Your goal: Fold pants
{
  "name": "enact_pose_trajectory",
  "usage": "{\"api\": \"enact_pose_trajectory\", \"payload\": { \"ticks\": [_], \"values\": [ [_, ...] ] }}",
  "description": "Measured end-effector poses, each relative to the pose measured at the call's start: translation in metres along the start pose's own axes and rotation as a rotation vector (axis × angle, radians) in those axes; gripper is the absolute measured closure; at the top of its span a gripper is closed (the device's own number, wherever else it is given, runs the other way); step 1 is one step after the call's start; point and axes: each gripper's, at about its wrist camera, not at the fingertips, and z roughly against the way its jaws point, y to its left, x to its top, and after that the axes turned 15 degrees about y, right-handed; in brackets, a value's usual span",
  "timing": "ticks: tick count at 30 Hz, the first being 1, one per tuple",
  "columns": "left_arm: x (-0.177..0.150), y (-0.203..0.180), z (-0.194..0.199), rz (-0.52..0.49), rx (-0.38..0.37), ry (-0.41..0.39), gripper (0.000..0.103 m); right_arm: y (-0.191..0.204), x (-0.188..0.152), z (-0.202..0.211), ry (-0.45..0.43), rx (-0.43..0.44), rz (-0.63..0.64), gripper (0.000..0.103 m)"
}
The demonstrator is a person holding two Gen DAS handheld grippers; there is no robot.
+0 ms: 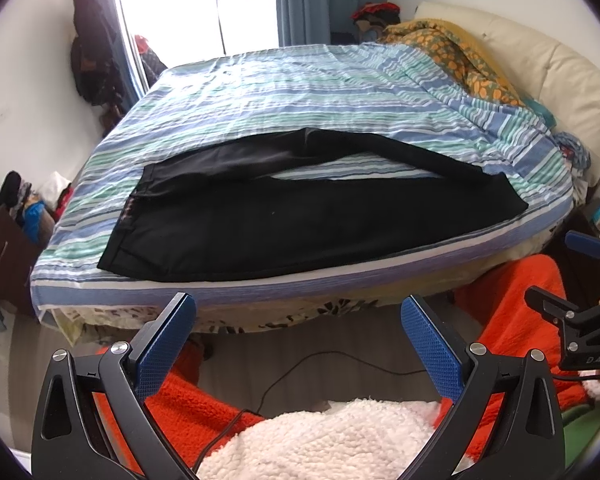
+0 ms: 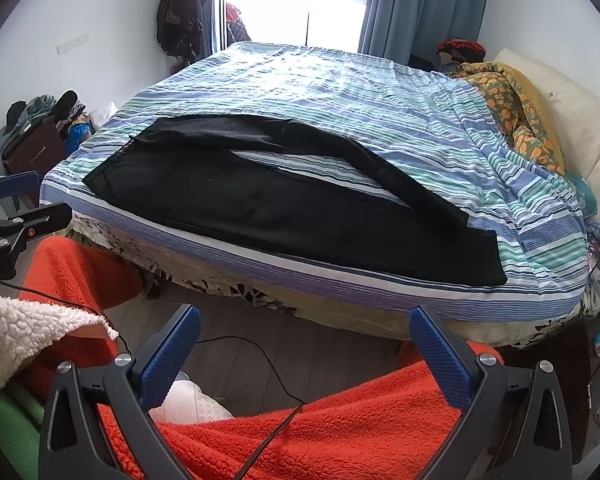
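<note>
Black pants (image 1: 284,220) lie flat on the striped bed (image 1: 260,92) near its front edge, waistband to the left, legs spread apart toward the right. They also show in the right wrist view (image 2: 284,208). My left gripper (image 1: 298,312) is open and empty, held back from the bed edge above the floor. My right gripper (image 2: 304,324) is open and empty, also short of the bed edge. The right gripper shows at the right edge of the left wrist view (image 1: 580,320).
An orange-flowered blanket (image 1: 452,52) and a cream headboard (image 1: 560,68) are at the bed's right. An orange fleece (image 2: 340,432) and a white fleece (image 1: 332,440) lie below the grippers. A black cable (image 2: 276,364) runs over the floor. A brown cabinet (image 1: 0,252) with clothes stands left.
</note>
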Motion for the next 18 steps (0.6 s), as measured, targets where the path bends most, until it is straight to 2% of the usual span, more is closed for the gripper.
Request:
{"api": "enact_pose_trajectory", "payload": {
  "ticks": [18],
  "values": [
    [-0.0025, 0.0013, -0.0036, 0.002, 0.015, 0.012, 0.001, -0.004, -0.0028, -0.0025, 0.007, 0.0, 0.001, 0.0]
  ]
}}
